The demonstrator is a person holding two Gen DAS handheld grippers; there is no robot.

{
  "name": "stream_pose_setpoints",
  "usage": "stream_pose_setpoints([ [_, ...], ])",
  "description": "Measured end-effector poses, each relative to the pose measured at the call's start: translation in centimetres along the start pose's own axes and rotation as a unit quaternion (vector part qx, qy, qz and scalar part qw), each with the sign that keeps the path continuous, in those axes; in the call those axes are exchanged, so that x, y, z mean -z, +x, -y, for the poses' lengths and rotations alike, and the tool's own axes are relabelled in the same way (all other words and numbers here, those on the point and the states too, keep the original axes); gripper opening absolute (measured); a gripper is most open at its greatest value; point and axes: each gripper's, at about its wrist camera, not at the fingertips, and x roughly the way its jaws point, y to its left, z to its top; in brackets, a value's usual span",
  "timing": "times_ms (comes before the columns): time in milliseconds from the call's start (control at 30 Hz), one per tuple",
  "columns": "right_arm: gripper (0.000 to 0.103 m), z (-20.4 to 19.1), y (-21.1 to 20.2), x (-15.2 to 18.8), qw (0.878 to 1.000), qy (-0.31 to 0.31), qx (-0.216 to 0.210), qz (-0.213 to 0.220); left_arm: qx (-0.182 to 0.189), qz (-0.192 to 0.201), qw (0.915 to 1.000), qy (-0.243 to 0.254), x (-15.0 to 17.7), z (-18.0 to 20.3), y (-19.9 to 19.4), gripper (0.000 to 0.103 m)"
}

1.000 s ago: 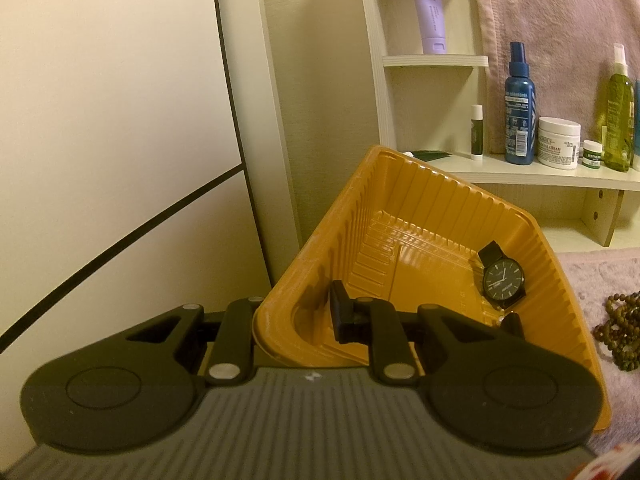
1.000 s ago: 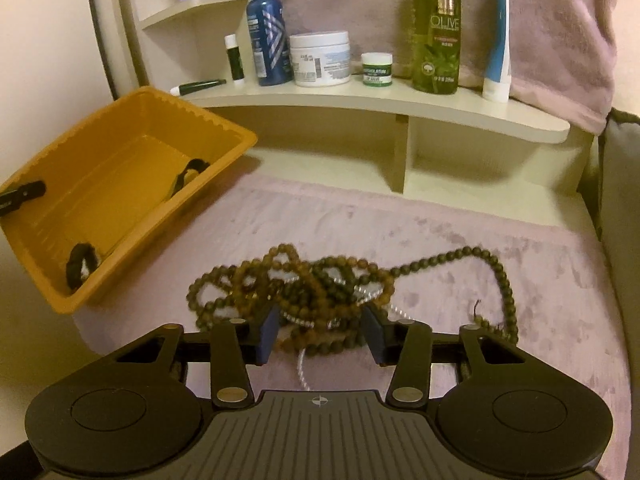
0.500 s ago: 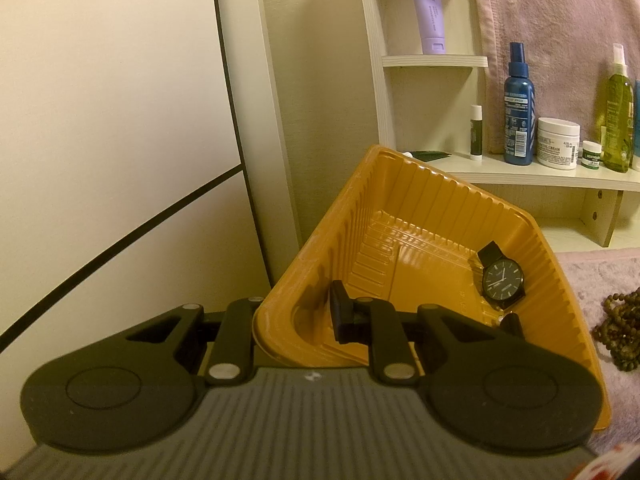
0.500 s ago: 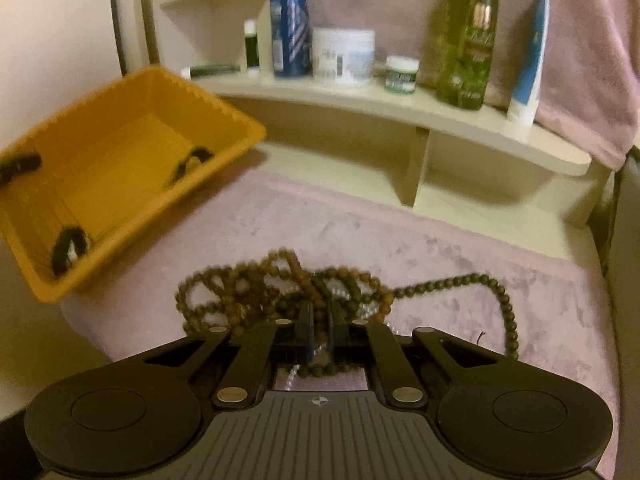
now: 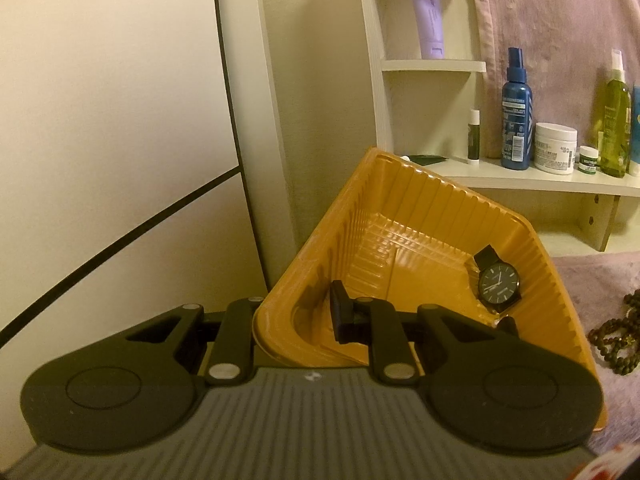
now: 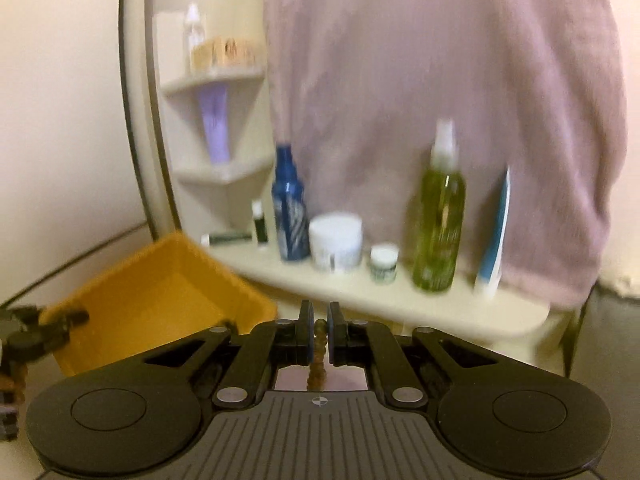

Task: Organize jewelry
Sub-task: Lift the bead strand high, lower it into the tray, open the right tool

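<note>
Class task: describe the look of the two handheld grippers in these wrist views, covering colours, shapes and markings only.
Both look alike. The left gripper and right gripper each have a grey ribbed body, two round black discs, black linkage arms with silver rivets and a small white centre mark. The right's pads show blue faces.

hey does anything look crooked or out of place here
Yes: the orange tray sits tilted, one edge clamped in the left gripper, so the black watch lies against its lower wall. Beads dangle from the right gripper.
</note>
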Motion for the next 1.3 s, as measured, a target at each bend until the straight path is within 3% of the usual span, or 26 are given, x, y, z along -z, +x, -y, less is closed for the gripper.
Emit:
stream_pose_setpoints([
  [433, 0.006, -0.5, -2.3, -5.7, 0.998, -0.021, -0.012, 0.051, 0.002, -0.001, 1.0000, 0.002, 0.0, 0.0, -0.1, 0.018],
  [800, 0.006, -6.0, 0.1, -11.1, 0.988, -0.030, -0.122, 0.085, 0.006, -0.002, 1.0000, 0.000, 0.0, -0.2, 0.0, 0.018],
  [1067, 0.006, -11.9, 4.4, -11.6, 0.977, -0.027, -0.205, 0.060, 0.009, -0.001, 1.0000, -0.002, 0.1, -0.3, 0.0, 0.018],
  [1300, 0.006, -15.7, 9.6, -9.1, 0.973, -0.033, -0.230, -0.015, 0.012, -0.002, 0.9999, -0.002, 0.1, -0.4, 0.1, 0.018],
])
